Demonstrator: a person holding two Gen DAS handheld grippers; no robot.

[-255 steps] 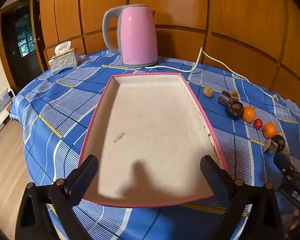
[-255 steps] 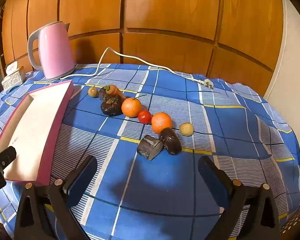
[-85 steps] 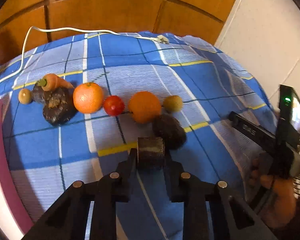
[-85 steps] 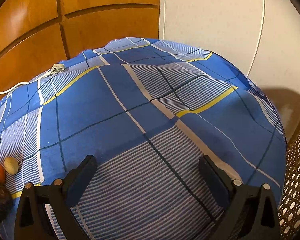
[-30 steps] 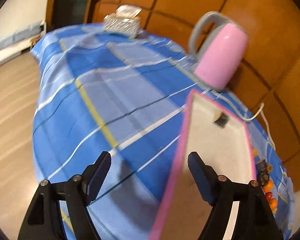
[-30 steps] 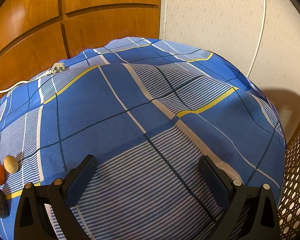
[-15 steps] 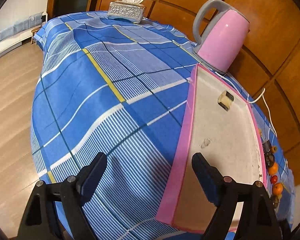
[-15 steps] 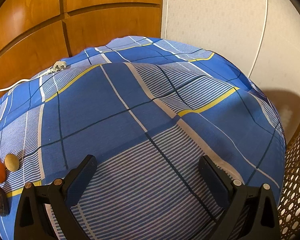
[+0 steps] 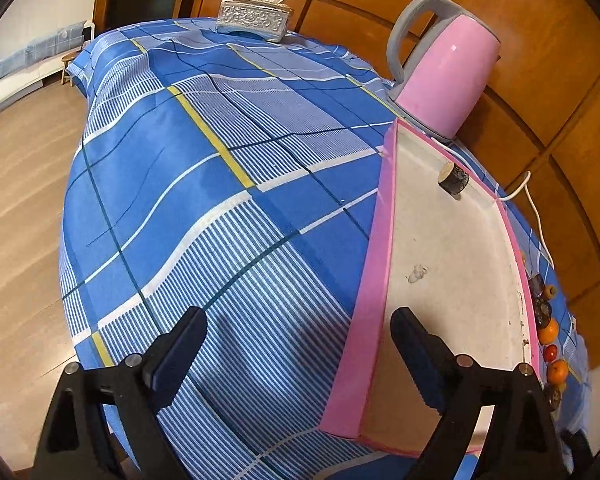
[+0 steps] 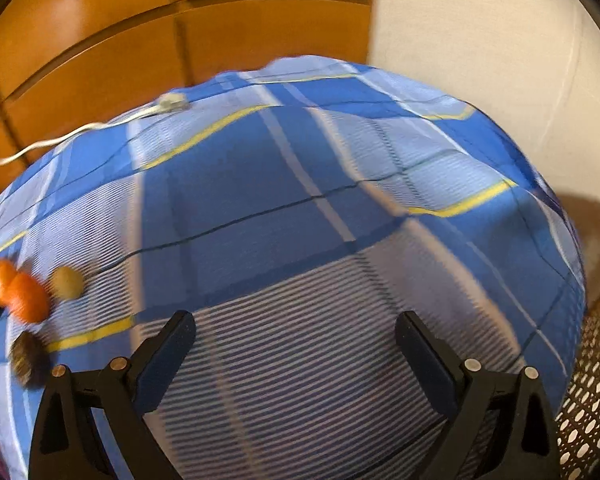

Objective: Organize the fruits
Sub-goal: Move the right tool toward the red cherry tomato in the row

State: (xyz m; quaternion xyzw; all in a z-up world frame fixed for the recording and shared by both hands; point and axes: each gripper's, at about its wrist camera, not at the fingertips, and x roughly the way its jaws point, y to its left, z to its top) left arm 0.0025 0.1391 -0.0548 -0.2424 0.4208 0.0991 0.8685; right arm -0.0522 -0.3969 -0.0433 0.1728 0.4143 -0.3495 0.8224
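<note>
Left gripper [image 9: 298, 344] wide, jaws just opened further, nothing between them, straddling the near pink rim of the tray [image 9: 374, 288]. One dark cut fruit piece [image 9: 453, 178] on the tray's far end, near the pink kettle [image 9: 446, 76]. Remaining fruits [image 9: 550, 330] lined up on the blue checked cloth [image 9: 204, 216] beyond the tray. Right gripper [image 10: 294, 344] wide and empty over bare cloth, orange fruit [image 10: 18, 294] blurred at left.

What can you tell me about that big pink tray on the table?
The shallow pink-rimmed rectangular tray has raised pink walls and a whitish, scuffed floor with a small mark. It lies flat on the blue checked tablecloth, its far end by the pink kettle. One dark cut fruit piece sits inside near that end; otherwise nothing lies in it.
</note>
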